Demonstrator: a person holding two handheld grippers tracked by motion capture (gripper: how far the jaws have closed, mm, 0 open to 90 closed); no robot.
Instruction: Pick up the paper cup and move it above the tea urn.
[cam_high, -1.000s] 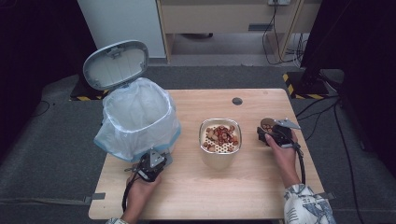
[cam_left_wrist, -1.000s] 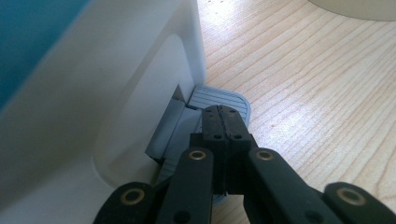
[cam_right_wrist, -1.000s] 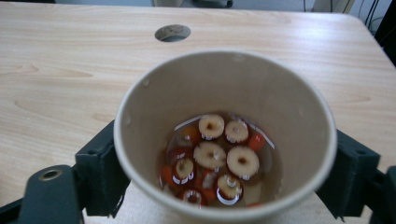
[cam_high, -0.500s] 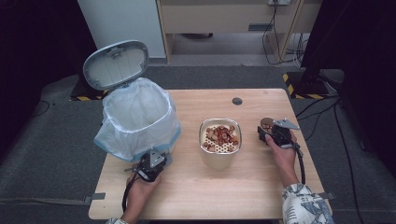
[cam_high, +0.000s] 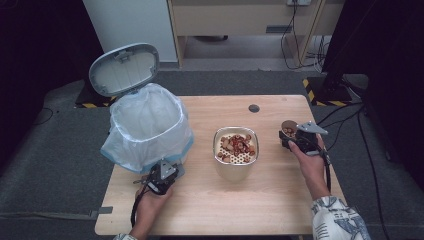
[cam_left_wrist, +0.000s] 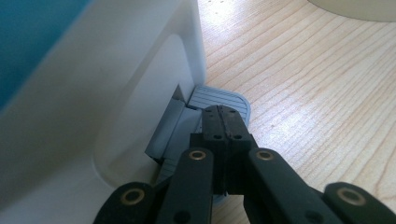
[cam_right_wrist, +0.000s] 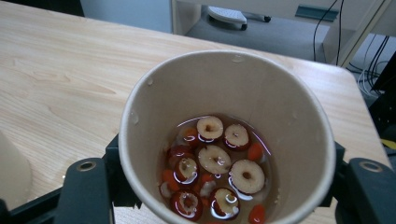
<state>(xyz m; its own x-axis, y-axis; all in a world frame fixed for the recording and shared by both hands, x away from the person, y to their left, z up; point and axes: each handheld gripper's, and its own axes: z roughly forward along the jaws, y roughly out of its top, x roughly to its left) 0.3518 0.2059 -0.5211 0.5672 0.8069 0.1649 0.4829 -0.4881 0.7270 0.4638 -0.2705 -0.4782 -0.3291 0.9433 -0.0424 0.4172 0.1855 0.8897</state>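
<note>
Tabletop of pale, straight-grained wood (cam_high: 200, 200), rectangular, with a small dark round grommet (cam_high: 254, 108) set near its far edge. It is placed on a grey carpeted floor (cam_high: 55, 165); yellow-and-black hazard tape (cam_high: 312, 95) is seen on the floor beyond the table's right far corner, a pale wooden cabinet (cam_high: 235, 17) and trailing black cables stand at the back, and both flanks of the room are dark.

Item one: white plastic pedal bin (cam_high: 150, 130), lined with a translucent bag edged in blue, grey lid (cam_high: 124, 69) raised, sited at the table's left side. Its grey ribbed pedal (cam_left_wrist: 219, 99) lies at the foot of the white wall, and it is pressed from above by the left gripper (cam_left_wrist: 223, 116), whose black jaws are closed tight on each other with nothing between them.

Item two: cream rectangular container with a perforated insert (cam_high: 236, 150), placed at mid-table, holding strained red fruit slices.

Item three: round brown paper cup (cam_right_wrist: 224, 140), seen at the table's right side in the high view, containing sliced red dates and small orange berries in clear liquid. It is clasped at both sides by the right gripper (cam_high: 295, 140), the jaws having just been closing on its wall, and it is held upright just above the wood.
</note>
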